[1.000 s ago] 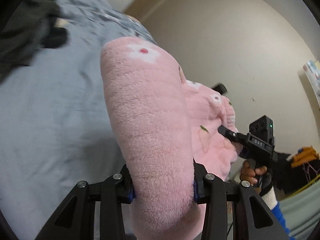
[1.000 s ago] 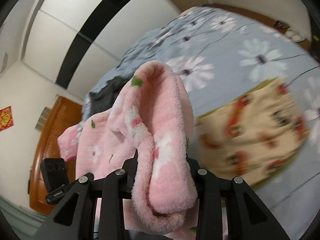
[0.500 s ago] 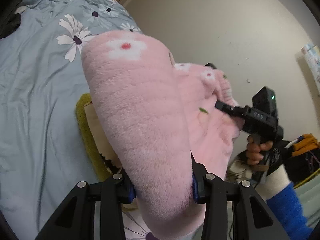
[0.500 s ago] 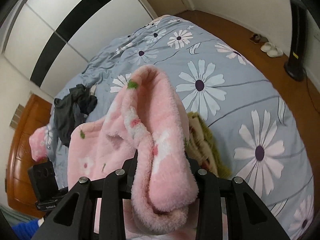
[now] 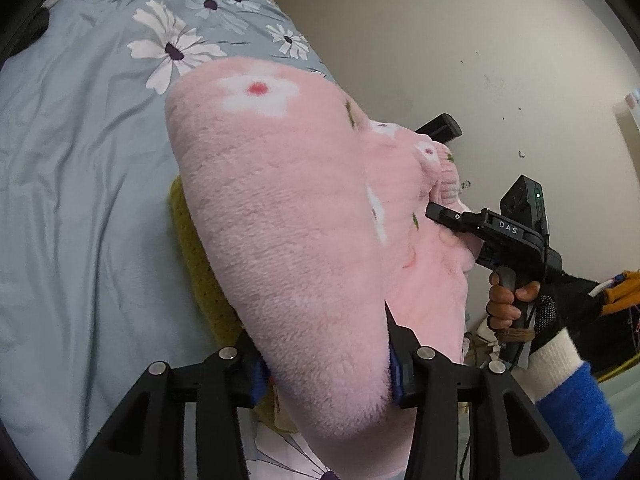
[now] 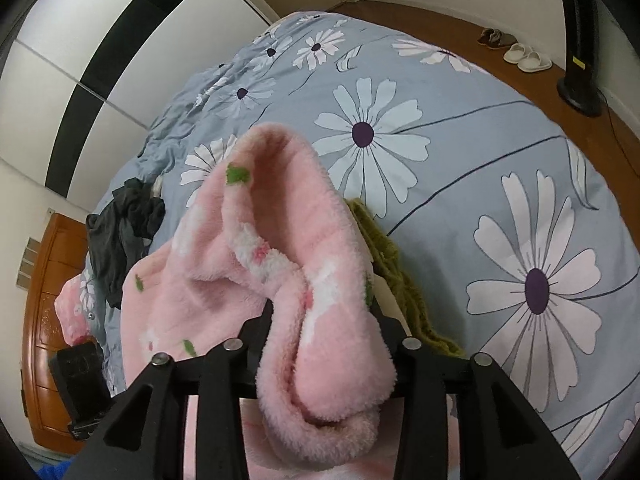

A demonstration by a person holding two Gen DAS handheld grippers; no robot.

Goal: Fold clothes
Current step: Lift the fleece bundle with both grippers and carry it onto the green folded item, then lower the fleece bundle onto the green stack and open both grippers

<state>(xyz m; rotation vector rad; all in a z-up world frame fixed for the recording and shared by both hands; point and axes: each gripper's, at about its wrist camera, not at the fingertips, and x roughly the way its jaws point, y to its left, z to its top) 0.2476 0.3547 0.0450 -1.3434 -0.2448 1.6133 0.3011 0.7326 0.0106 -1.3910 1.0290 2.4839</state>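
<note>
A fluffy pink fleece garment point(image 5: 296, 216) with white flowers hangs between my two grippers above the bed. My left gripper point(image 5: 326, 364) is shut on one bunched end of it. My right gripper point(image 6: 324, 344) is shut on the other end point(image 6: 288, 264); it also shows in the left wrist view point(image 5: 440, 212), clamped on the garment's far edge. Under the garment lies a folded piece with an olive-green knit edge point(image 5: 192, 248), also seen in the right wrist view point(image 6: 392, 264).
The bed has a grey-blue cover with white daisies point(image 6: 500, 152). A dark heap of clothes point(image 6: 120, 232) and another pink piece point(image 6: 72, 312) lie at the far side. A wooden cabinet point(image 6: 44, 320), a black fan point(image 6: 580, 40) and slippers point(image 6: 528, 58) stand beyond the bed.
Both grippers have carried the pink garment over the bed to above the olive-edged folded piece and lower toward it. Both stay shut on the garment.
</note>
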